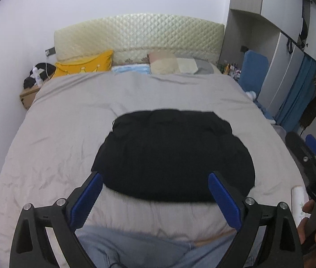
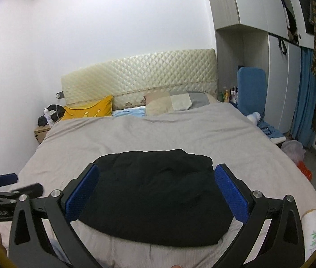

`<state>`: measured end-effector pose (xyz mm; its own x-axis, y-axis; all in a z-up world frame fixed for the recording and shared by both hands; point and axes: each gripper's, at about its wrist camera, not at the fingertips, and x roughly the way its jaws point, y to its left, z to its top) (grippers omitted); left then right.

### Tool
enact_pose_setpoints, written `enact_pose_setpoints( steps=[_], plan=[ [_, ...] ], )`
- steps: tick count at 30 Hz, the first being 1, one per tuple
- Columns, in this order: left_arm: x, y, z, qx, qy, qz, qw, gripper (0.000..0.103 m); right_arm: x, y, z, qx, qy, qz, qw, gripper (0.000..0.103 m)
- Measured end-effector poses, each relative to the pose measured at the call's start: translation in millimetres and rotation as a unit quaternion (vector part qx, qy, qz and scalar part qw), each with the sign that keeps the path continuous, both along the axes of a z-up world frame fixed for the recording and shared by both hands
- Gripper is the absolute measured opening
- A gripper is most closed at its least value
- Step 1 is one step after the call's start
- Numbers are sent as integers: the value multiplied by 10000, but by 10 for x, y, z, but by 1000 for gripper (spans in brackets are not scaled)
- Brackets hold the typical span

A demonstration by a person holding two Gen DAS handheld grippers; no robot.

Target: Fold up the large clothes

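1. Covering the wide bed, a pale grey quilt [image 1: 73,120] is the landmark.
2. Folded black fabric garment [image 1: 173,156] lies on the quilt's near half.
3. Left gripper [image 1: 155,197] – jaws spread, empty – hangs above the quilt's near edge.
4. Right gripper [image 2: 156,189] likewise: released, holding nothing.

black garment [image 1: 175,156] sits folded into a chunky, slightly rumpled rectangle, lying flat near the bed's [image 1: 68,116] foot.

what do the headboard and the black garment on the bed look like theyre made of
Headboard: probably padded faux leather or vinyl, cream, glossy; the diamond quilting catches the light.
Black garment: seemingly a soft matte fabric, maybe knit or fleece; it reflects nothing and lies in soft rounded folds. Its weave is too dark to make out.
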<state>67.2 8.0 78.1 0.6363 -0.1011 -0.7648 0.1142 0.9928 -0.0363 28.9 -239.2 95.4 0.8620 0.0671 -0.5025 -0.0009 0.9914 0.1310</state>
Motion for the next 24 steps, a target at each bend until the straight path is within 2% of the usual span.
enact_pose_setpoints(
  steps=[5,12,14,18,20,22,24],
  plan=[
    [-226,-44,-16,126,-25,20,9999,96,-224,60,42,-31,-89,97,9999,103],
    [-472,28,36,-167,-194,264,9993,96,-414,92,-84,-52,48,68,10000,103],
    [-516,19,14,-270,-96,171,9994,96,-474,94,-123,-70,98,47,9999,103],
    [-624,-76,-45,-85,-134,-50,9999,96,-580,72,-215,-47,216,2,9998,103],
    [-627,-94,-139,-90,20,-76,9999,96,-645,74,-257,-106,270,-28,9996,103],
    [-685,-99,-208,-19,-79,8,10000,96,-708,83,-300,-169,282,-40,9994,103],
    [-732,-136,-246,40,-175,-103,9998,96,-768,85,-342,-196,296,-50,9994,103]
  ],
)
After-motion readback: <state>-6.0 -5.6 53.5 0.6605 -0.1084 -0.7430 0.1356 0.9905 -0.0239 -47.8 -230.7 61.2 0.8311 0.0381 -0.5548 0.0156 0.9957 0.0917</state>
